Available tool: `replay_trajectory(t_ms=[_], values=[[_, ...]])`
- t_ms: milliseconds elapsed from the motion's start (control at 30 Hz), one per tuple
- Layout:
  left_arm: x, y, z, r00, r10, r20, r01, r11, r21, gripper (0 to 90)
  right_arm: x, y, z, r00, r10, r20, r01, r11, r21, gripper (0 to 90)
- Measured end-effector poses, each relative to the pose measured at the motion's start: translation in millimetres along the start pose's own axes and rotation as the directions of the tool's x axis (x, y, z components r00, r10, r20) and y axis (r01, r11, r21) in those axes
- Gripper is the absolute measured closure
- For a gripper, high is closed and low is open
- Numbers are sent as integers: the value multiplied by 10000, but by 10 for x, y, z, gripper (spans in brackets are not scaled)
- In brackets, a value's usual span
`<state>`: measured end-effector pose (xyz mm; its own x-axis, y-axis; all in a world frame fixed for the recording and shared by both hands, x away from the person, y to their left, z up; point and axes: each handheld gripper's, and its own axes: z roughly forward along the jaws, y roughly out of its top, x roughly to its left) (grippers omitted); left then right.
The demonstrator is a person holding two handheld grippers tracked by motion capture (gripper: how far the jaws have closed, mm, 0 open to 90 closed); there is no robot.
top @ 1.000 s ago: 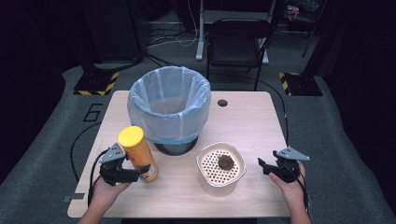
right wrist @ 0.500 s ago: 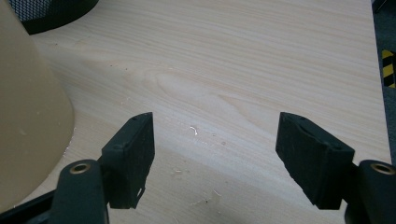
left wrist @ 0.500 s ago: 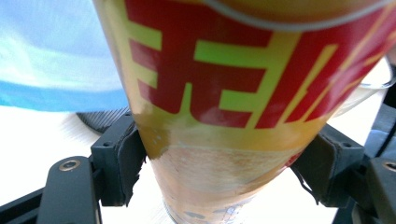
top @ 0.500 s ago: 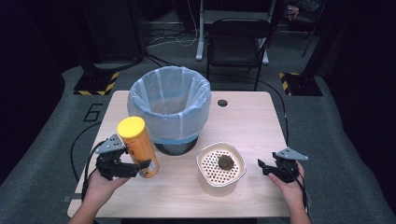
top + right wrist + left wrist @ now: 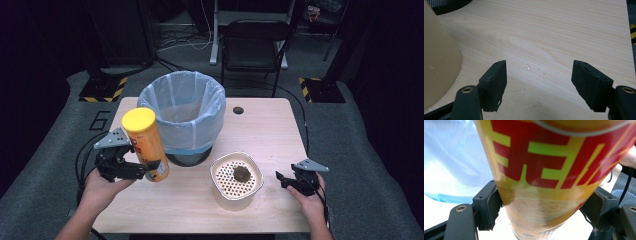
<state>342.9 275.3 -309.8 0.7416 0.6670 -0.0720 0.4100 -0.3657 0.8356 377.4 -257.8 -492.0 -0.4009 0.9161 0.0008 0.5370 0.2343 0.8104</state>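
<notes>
Left claw (image 5: 544,205) clamps lettered can (image 5: 554,170).

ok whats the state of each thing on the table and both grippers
chip can: lid on, tilted, lifted off the table
left gripper: shut on the can's lower part
bin: upright, lined with a bag
beige container: open, perforated insert, dark lump on it
right gripper: open, empty

Dark studio lab — hazard-taped stands (image 5: 102,89), floor cables (image 5: 180,40)
</notes>
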Motion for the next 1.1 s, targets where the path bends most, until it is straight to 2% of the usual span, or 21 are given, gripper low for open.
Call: replay_trajectory(t_ms=[33,67,133,167,200,267,300,367,467,567,700,867,1100], values=[[-4,88,-46,10000,35,-79,-35,10000,-8,243,-10,-5,-1,9999,-51,-94,51,10000,9,285],[-4,88,-46,10000,35,-79,-35,10000,-8,243,-10,-5,-1,9999,-51,-94,51,10000,9,285],[-6,221,-115,9999,26,-154,-27,10000,-49,243,-15,-11,2,10000,-26,-54,26,10000,72,285],[-6,221,-115,9999,26,-154,-27,10000,-49,243,-15,-11,2,10000,-26,-54,26,10000,72,285],[-6,267,-138,9998,21,-180,-22,10000,-66,243,-5,-12,6,9999,106,-54,-106,9999,92,285],[-2,362,-186,9997,55,-246,-58,9999,-112,243,-10,-17,12,10000,30,-82,-29,9999,108,286],[5,455,-235,9993,117,-362,-123,9998,-179,243,-12,-17,13,10000,-36,-86,37,9999,118,285],[12,498,-257,9992,103,-380,-113,9996,-263,243,-11,-17,13,10000,-49,-76,50,9999,124,286],[23,650,-324,9990,100,-429,-118,9990,-420,242,-11,-20,16,10000,-33,-79,34,9999,138,286],[27,749,-353,9990,141,-430,-161,9988,-457,242,-12,-22,20,9999,-97,-64,98,9998,160,286],[40,837,-365,9991,95,-419,-116,9987,-497,242,-2,-22,24,10000,47,-8,-47,9999,163,286],[53,1029,-359,9978,282,-608,-311,9984,-471,242,-6,-23,26,9999,-147,-57,149,9997,208,286],[139,1224,-362,9975,147,-689,-198,9970,-743,243,-6,-30,35,9999,-82,-95,84,9997,209,286]])
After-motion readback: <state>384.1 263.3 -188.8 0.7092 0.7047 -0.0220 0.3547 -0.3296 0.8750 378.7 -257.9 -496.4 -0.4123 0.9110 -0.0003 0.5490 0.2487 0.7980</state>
